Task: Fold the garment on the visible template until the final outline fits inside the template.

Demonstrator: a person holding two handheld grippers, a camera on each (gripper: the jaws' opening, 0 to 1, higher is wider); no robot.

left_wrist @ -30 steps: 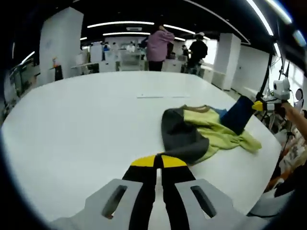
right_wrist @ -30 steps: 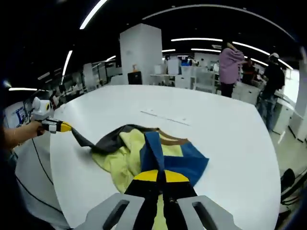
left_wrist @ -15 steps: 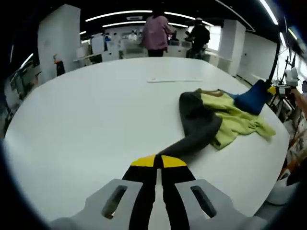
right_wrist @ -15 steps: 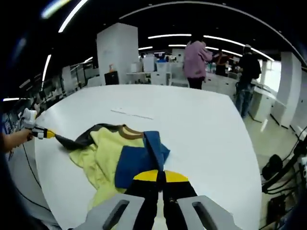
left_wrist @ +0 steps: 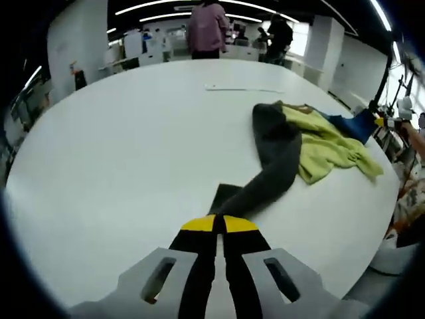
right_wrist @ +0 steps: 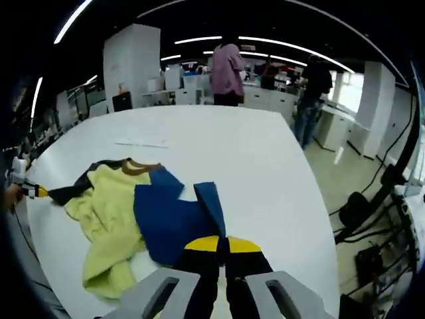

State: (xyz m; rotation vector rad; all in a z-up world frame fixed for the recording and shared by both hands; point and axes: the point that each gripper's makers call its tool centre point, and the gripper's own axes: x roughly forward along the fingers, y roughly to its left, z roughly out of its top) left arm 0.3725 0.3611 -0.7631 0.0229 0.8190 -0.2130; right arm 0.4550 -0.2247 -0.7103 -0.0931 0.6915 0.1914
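Two grippers each pinch one sleeve of the same garment. In the left gripper view, the left gripper point(left_wrist: 219, 224) has its yellow-tipped jaws pressed together on the cuff of the dark grey sleeve point(left_wrist: 269, 169), which runs from the jaw tips across the white table point(left_wrist: 119, 146) to the rumpled body of the colour-block sweater point(left_wrist: 319, 143). In the right gripper view, the right gripper point(right_wrist: 222, 244) is likewise clamped on the blue sleeve point(right_wrist: 176, 222), with the yellow-green front panel point(right_wrist: 109, 222) bunched beside it and a brown collar point(right_wrist: 136, 167) at the far side. A thin pale strip point(right_wrist: 142, 143) lies on the table beyond the sweater. Several people point(right_wrist: 228, 73) stand at desks in the background.
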